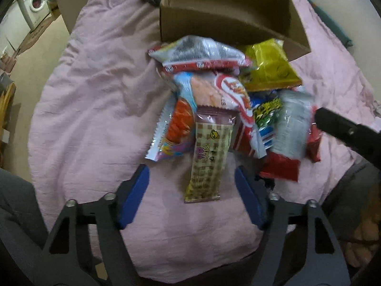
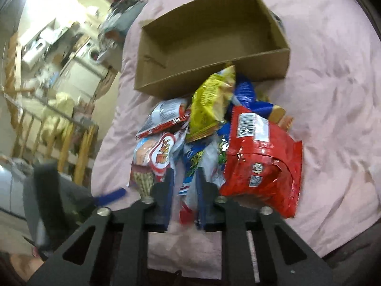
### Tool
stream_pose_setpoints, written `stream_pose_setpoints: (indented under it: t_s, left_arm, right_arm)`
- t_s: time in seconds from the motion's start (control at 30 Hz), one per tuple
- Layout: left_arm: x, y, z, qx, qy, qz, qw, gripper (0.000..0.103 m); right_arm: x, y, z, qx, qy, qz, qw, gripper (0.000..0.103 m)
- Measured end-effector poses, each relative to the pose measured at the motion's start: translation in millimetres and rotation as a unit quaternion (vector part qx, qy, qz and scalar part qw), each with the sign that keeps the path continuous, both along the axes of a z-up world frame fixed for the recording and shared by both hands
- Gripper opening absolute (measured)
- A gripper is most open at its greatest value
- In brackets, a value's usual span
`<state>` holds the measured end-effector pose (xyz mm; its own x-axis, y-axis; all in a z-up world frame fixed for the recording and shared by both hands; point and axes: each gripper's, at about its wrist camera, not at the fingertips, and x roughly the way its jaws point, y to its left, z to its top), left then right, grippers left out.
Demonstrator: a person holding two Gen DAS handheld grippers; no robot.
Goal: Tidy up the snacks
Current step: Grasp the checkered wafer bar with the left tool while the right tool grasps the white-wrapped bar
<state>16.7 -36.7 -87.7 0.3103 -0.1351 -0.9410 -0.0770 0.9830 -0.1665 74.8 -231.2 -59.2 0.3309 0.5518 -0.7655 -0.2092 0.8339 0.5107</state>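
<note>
Blue pads of the left claw (image 1: 191,190) stand spread apart over the pink bedspread (image 1: 95,90), with the lower end of a long beige checked snack bar (image 1: 208,159) lying between them; the pads do not touch it. That bar lies at the near edge of a heap of snack packets on the bed: an orange and pink packet (image 1: 175,131) just to its left, a red and white bag (image 1: 240,102) behind it, a grey bag with a red strip (image 1: 197,52) at the far side, and a yellow bag (image 1: 271,69) leaning against the open cardboard box (image 1: 228,12). The box stands just beyond the heap and holds nothing that shows.

From the right wrist view, the right claw (image 2: 184,190) is pressed together on a white, blue and red packet (image 2: 190,183), pinching its near end. A big red bag (image 2: 262,166) lies just to the right of it, the yellow bag (image 2: 209,109) further back, touching the front wall of the box (image 2: 214,47).
</note>
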Motion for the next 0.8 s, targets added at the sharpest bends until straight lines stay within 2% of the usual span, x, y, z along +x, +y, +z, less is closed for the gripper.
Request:
stream_pose_setpoints:
  t_s: [0.07,0.2,0.23,0.27,0.3,0.37,0.5,0.67,0.77,0.8]
  left_arm:
    - [3,-4,-6,0.007,0.008,0.003,0.9999,0.054]
    - [7,-11,-7,0.016,0.005,-0.002,0.9999,0.049]
    - [8,-14,-5,0.019,-0.001,-0.006,0.9998,0.043]
    - [8,-16,-5,0.022,-0.002,-0.008,0.9997,0.037]
    - [9,-17,-4,0.022,-0.002,-0.009,0.9997,0.024]
    - [10,-17,-5,0.019,0.001,-0.011,0.9998,0.022]
    - [5,-15,7,0.011,-0.007,-0.017,0.9998,0.022]
    - [-5,-5,19,-0.01,-0.013,-0.012,0.9998,0.022]
    - [-6,2,29,-0.006,-0.027,-0.013,0.9995,0.022]
    - [-6,4,32,-0.003,-0.031,-0.014,0.9994,0.022]
  right_arm:
    - [0,-1,-1,-0.003,0.0,-0.003,1.0,0.005]
    - [2,-19,-7,0.017,0.026,-0.032,0.999,0.005]
    - [1,-27,-7,0.019,0.034,-0.038,0.998,0.011]
    - [1,-32,-10,0.026,0.049,-0.047,0.997,0.011]
    - [2,-35,-16,0.039,0.073,-0.052,0.995,0.011]
    - [0,-30,-24,0.04,0.092,-0.04,0.994,0.011]
    - [-11,0,-27,0.006,0.098,0.027,0.995,0.011]
    - [-21,30,-35,-0.036,0.103,0.072,0.991,0.011]
    - [-23,41,-38,-0.071,0.093,0.076,0.99,0.017]
    - [-23,43,-40,-0.077,0.096,0.074,0.99,0.022]
